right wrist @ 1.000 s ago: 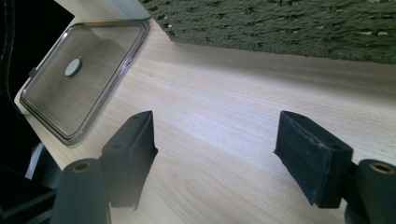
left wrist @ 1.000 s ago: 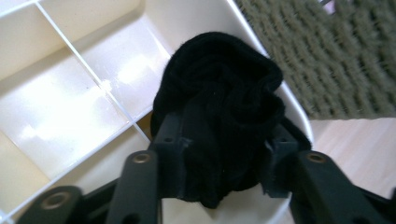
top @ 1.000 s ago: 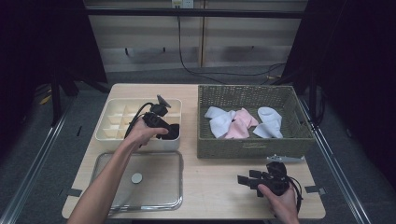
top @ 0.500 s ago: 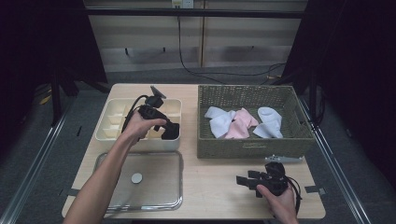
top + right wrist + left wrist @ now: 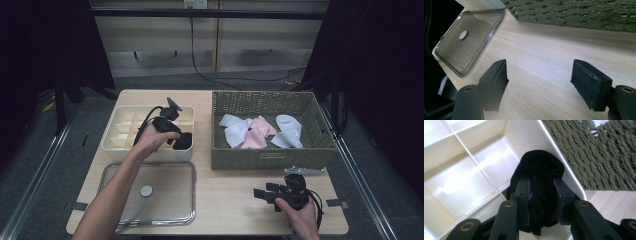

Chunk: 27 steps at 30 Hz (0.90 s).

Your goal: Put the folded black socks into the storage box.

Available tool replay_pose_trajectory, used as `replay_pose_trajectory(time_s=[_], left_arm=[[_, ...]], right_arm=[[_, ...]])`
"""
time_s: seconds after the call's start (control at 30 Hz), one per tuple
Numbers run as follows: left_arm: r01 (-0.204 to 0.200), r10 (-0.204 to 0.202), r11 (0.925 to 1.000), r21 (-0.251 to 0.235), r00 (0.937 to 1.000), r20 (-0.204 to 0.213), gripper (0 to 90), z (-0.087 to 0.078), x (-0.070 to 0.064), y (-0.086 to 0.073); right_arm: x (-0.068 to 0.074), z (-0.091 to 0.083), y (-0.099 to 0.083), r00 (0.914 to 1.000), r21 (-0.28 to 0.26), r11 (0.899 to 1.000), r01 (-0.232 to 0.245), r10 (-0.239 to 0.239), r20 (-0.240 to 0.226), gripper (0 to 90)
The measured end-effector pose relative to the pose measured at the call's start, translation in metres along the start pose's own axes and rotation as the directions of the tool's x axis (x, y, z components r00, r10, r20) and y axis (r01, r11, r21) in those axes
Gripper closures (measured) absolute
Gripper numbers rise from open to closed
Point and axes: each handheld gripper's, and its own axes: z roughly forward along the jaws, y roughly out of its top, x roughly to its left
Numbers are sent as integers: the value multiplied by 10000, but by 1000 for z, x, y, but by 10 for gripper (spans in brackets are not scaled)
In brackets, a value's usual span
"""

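left gripper point(image 5: 541, 195) jaws clamp black sock point(image 5: 540, 182) | over divided tray point(image 5: 474, 170) corner compartment

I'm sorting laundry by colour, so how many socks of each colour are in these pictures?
Black: 1, the black sock held by the left tongs in the divided box.
White: 3, the white socks in the basket, as far as the pile lets me tell.
Pink: 1, the pink sock among them.
Total: 5.
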Motion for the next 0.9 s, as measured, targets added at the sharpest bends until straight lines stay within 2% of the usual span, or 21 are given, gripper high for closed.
replay_pose_trajectory(time_s=[0.03,0.23,0.33,0.4,0.53,0.63,0.73,0.8,0.87,0.9], left_arm=[[66,-64,9999,-122,9999,100,690,2,0,-2],[-137,164,9979,639,9990,-426,693,14,-4,1],[-180,204,9980,610,9990,-394,694,16,-3,0],[-188,220,9983,560,9981,-570,694,18,-5,-1],[-163,189,9979,634,9990,-413,694,18,-2,-1],[-53,60,9996,284,9997,-241,690,19,0,-4],[-54,59,9999,164,9995,-311,675,18,-1,-6],[-108,109,9999,64,9998,-168,658,16,0,-8],[169,-168,9998,-110,9998,134,655,16,3,-9],[69,-69,10000,-22,9999,-104,636,14,-1,-8]], right_arm=[[-1,0,0,10000,15,10000,-32,32,-2,286],[1,3,1,10000,80,10000,12,-12,-43,285],[1,2,0,10000,39,10000,35,-35,-45,286],[0,2,0,10000,58,10000,-34,35,-27,285],[0,3,1,10000,73,10000,-6,6,-37,285],[1,3,1,10000,66,10000,44,-43,-45,285],[1,3,1,10000,77,10000,33,-33,-40,285],[1,3,1,10000,46,10000,24,-24,-27,285],[0,3,1,10000,56,10000,7,-7,-7,285],[0,3,1,10000,77,10000,5,-5,-5,285]])
